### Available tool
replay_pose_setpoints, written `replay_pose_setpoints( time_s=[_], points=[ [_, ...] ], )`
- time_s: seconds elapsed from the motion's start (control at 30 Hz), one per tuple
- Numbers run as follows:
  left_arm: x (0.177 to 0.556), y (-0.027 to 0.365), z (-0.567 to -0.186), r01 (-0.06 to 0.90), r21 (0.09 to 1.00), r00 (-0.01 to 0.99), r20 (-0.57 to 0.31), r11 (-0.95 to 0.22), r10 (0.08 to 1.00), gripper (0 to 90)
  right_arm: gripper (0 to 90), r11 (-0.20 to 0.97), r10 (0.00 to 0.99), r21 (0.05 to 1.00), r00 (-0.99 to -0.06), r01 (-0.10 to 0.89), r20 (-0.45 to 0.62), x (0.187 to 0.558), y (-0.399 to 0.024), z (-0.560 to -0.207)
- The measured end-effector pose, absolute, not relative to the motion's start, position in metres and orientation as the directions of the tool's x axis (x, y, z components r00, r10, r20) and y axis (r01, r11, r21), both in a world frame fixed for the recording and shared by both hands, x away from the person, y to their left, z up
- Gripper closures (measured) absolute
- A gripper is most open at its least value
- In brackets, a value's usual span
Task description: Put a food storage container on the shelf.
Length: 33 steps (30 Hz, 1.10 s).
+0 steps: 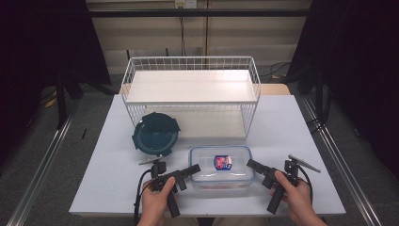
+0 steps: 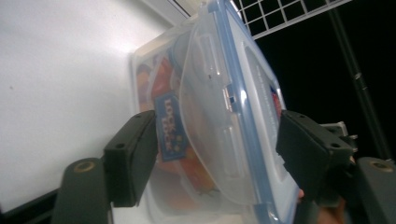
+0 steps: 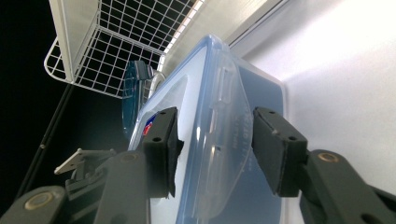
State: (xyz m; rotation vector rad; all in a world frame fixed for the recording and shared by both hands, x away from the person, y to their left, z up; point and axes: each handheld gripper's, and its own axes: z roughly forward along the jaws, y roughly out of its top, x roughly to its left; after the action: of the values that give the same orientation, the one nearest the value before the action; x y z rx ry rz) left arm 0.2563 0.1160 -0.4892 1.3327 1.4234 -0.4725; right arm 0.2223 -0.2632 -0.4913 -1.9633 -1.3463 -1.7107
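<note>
Rigid, smooth, likely slippery clear food container; best taken at the end latch flaps, left gripper and right gripper straddling them unclamped.

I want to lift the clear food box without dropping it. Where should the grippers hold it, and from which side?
Probably grip the clear food box at its two short ends, one gripper from each side. It lies flat, lid up, and wide, so a two-sided hold should keep it level. The left gripper and right gripper already face those ends, where the latch flaps offer something to close on.
</note>
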Motion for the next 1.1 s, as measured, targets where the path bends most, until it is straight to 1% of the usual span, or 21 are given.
replay_pose_setpoints(
  time_s=[0.03, 0.07, 0.13, 0.17, 0.2, 0.23, 0.27, 0.33, 0.37, 0.4, 0.47, 0.53, 0.57, 0.6, 0.67, 0.73, 0.8, 0.87, 1.0, 1.1],
  points=[
    [0.256, 0.116, -0.489, 0.884, 0.365, 0.205, -0.866, 0.294, 0.457, 30.5, 51.7, -0.561, 0.487, 0.39, -0.091, 0.73, 0.869, 0.222, -0.263, -0.491],
    [0.256, 0.114, -0.488, 0.88, 0.357, 0.178, -0.86, 0.314, 0.479, 30.5, 51.1, -0.559, 0.49, 0.394, -0.093, 0.73, 0.867, 0.223, -0.263, -0.491],
    [0.255, 0.117, -0.486, 0.874, 0.366, 0.19, -0.862, 0.318, 0.469, 37.9, 50.5, -0.564, 0.485, 0.387, -0.086, 0.73, 0.87, 0.223, -0.263, -0.492],
    [0.254, 0.117, -0.485, 0.869, 0.366, 0.177, -0.859, 0.333, 0.48, 41.5, 50.4, -0.579, 0.475, 0.377, -0.076, 0.723, 0.877, 0.224, -0.263, -0.494],
    [0.253, 0.119, -0.483, 0.86, 0.368, 0.173, -0.862, 0.353, 0.477, 46.0, 54.1, -0.591, 0.471, 0.375, -0.072, 0.715, 0.879, 0.223, -0.262, -0.493],
    [0.253, 0.119, -0.483, 0.86, 0.368, 0.173, -0.862, 0.353, 0.477, 48.4, 54.1, -0.591, 0.471, 0.375, -0.072, 0.715, 0.879, 0.223, -0.262, -0.493],
    [0.253, 0.121, -0.482, 0.866, 0.363, 0.167, -0.859, 0.345, 0.484, 48.4, 54.4, -0.596, 0.472, 0.368, -0.059, 0.713, 0.88, 0.222, -0.263, -0.492],
    [0.252, 0.121, -0.482, 0.859, 0.37, 0.179, -0.864, 0.354, 0.47, 51.4, 56.0, -0.628, 0.443, 0.336, -0.032, 0.702, 0.896, 0.22, -0.263, -0.494],
    [0.252, 0.121, -0.482, 0.859, 0.37, 0.179, -0.864, 0.354, 0.47, 51.5, 56.1, -0.636, 0.434, 0.321, -0.019, 0.702, 0.901, 0.219, -0.262, -0.493],
    [0.251, 0.12, -0.481, 0.855, 0.358, 0.161, -0.87, 0.375, 0.466, 51.7, 56.3, -0.633, 0.438, 0.331, -0.029, 0.7, 0.899, 0.218, -0.263, -0.493],
    [0.25, 0.12, -0.48, 0.844, 0.359, 0.154, -0.874, 0.398, 0.461, 53.0, 57.0, -0.64, 0.429, 0.326, -0.028, 0.696, 0.903, 0.218, -0.262, -0.492],
    [0.25, 0.123, -0.475, 0.833, 0.381, 0.181, -0.873, 0.401, 0.453, 55.4, 57.5, -0.655, 0.413, 0.328, -0.041, 0.681, 0.91, 0.217, -0.261, -0.488],
    [0.25, 0.123, -0.473, 0.821, 0.386, 0.186, -0.877, 0.42, 0.443, 55.8, 57.6, -0.655, 0.415, 0.342, -0.057, 0.674, 0.908, 0.218, -0.26, -0.486],
    [0.25, 0.125, -0.471, 0.819, 0.396, 0.2, -0.875, 0.416, 0.44, 56.0, 57.8, -0.662, 0.402, 0.335, -0.059, 0.671, 0.914, 0.217, -0.259, -0.483],
    [0.25, 0.126, -0.466, 0.804, 0.409, 0.211, -0.875, 0.432, 0.437, 56.3, 58.0, -0.668, 0.402, 0.354, -0.083, 0.654, 0.912, 0.218, -0.257, -0.481],
    [0.25, 0.13, -0.458, 0.792, 0.423, 0.24, -0.879, 0.44, 0.413, 56.9, 58.2, -0.684, 0.377, 0.35, -0.1, 0.641, 0.921, 0.219, -0.254, -0.475],
    [0.251, 0.13, -0.455, 0.783, 0.436, 0.252, -0.874, 0.444, 0.415, 57.1, 58.2, -0.691, 0.369, 0.353, -0.111, 0.631, 0.923, 0.219, -0.253, -0.473],
    [0.251, 0.131, -0.446, 0.766, 0.458, 0.274, -0.868, 0.451, 0.415, 57.2, 58.2, -0.701, 0.364, 0.373, -0.145, 0.608, 0.92, 0.221, -0.25, -0.466],
    [0.252, 0.134, -0.441, 0.759, 0.464, 0.283, -0.867, 0.456, 0.411, 57.0, 58.5, -0.709, 0.365, 0.395, -0.175, 0.585, 0.914, 0.223, -0.247, -0.461],
    [0.252, 0.134, -0.438, 0.749, 0.472, 0.287, -0.864, 0.466, 0.413, 57.0, 58.6, -0.711, 0.357, 0.392, -0.181, 0.584, 0.917, 0.223, -0.245, -0.458]
  ],
)
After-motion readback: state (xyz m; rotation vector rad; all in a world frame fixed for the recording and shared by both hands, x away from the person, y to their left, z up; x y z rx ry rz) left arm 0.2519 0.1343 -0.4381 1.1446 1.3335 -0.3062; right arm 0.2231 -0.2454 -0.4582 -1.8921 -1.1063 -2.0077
